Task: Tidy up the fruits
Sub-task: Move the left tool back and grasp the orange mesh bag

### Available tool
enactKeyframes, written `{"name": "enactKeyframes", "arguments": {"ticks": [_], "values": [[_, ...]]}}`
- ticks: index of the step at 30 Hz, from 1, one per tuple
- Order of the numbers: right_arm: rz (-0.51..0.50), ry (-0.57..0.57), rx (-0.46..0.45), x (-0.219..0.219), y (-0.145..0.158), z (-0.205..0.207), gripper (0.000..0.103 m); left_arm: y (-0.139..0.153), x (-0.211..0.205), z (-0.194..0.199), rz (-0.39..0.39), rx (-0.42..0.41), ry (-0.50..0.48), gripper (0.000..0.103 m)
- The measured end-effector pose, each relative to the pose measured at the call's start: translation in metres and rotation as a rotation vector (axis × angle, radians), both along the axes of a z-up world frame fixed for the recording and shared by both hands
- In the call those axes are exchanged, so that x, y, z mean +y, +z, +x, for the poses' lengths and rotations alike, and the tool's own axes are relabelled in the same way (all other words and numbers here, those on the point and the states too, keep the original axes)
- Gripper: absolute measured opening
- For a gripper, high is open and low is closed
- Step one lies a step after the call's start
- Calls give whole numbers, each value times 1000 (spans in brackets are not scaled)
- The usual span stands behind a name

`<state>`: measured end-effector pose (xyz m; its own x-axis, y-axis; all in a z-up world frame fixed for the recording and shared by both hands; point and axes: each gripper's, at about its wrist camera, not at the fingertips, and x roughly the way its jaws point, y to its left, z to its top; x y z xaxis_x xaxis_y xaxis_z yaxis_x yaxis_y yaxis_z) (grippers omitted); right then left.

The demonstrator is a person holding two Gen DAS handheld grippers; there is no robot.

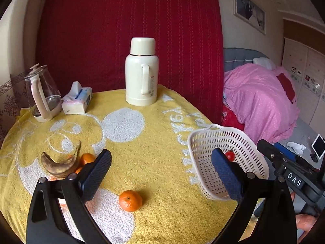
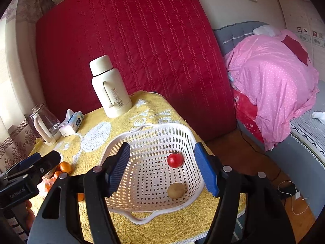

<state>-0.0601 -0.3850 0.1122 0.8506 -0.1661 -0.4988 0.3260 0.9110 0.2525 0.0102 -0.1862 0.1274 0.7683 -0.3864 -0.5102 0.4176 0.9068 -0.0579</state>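
- The left hand-held gripper (image 1: 161, 174) is spread wide and holds nothing; the loose orange (image 1: 130, 200) lies on the desk (image 1: 162, 142) just below and between its fingers, nearer this hand.
- The right hand-held gripper (image 2: 162, 166), also spread and bare, hovers over the basket (image 2: 113, 148) with 2 fruits inside.

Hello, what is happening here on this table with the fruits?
A person with a gripper in each hand is sorting fruit into a white basket on a yellow towel. The basket already holds a red fruit and a brownish one. Both grippers are open and empty: the right gripper hangs over the basket, the left gripper over a lone orange. A dark banana and more oranges wait on the left.
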Motion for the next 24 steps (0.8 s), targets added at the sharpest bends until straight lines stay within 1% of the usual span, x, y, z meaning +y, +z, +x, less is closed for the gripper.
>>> {"name": "enactKeyframes", "arguments": {"ticks": [6,11,18,21,22,24], "values": [[0,33,-13,10,2,-1,73,13,22,1,-19,-19,42,98],[9,57,-28,18,3,-3,76,25,49,-1,-52,-53,94,98],[20,100,-62,38,10,-5,78,43,88,-5,-86,-117,181,98],[18,130,-76,50,13,-6,81,44,105,-5,-93,-126,227,98],[18,141,-80,55,13,-6,83,43,112,-6,-93,-126,245,98],[17,167,-85,65,13,-5,85,38,124,-5,-87,-126,289,98]]}}
